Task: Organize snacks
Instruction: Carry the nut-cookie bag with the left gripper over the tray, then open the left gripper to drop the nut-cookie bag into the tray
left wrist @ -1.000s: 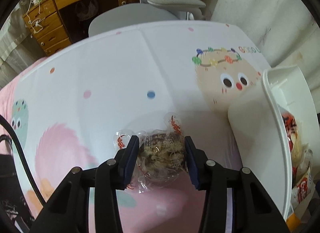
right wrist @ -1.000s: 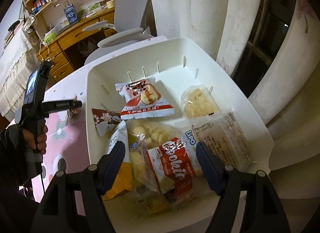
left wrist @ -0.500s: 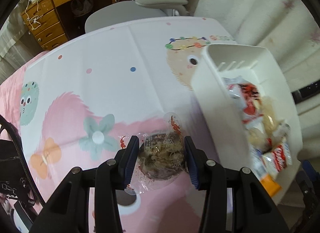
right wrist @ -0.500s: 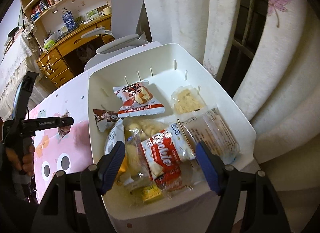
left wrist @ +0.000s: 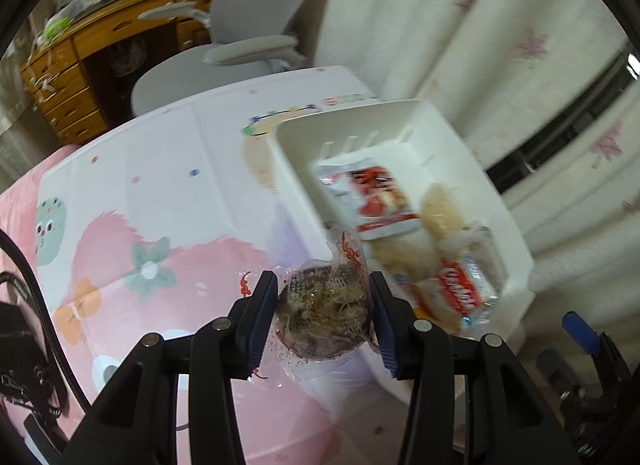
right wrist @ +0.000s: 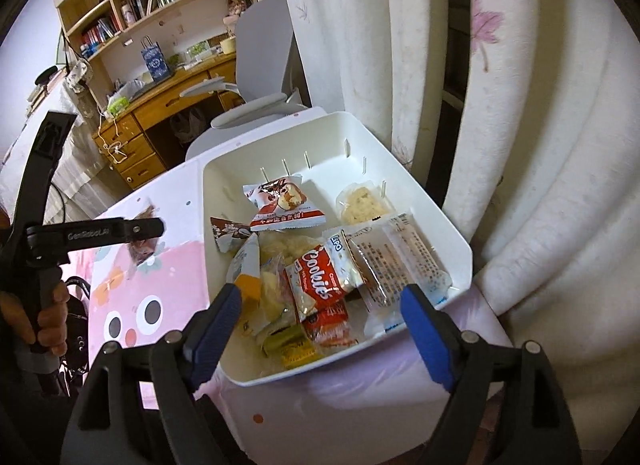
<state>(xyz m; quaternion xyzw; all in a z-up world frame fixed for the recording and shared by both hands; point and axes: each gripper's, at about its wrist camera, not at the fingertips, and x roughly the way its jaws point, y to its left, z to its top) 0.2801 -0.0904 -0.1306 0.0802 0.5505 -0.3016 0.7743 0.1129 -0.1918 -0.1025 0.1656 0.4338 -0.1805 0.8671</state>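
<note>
My left gripper [left wrist: 323, 307] is shut on a clear-wrapped brown snack [left wrist: 326, 305] and holds it in the air above the near left wall of the white bin [left wrist: 298, 181]. In the right wrist view the left gripper [right wrist: 154, 227] with the snack [right wrist: 142, 247] hangs over the table, left of the bin [right wrist: 208, 225]. My right gripper [right wrist: 320, 329] is open and empty, just in front of the bin's near wall. The bin holds several snack packs, among them a red cookies pack [right wrist: 320, 285] and a red-and-white pack [right wrist: 280, 201].
The table has a pink and white cartoon cloth [left wrist: 160, 205]. A grey office chair [left wrist: 224, 65] and a wooden desk [left wrist: 72, 77] stand behind it. White curtains [right wrist: 540, 145] hang close to the right of the bin.
My left gripper has lifted the brown snack off the table and carried it right toward the bin. My right gripper has drawn back from the bin and stays open.
</note>
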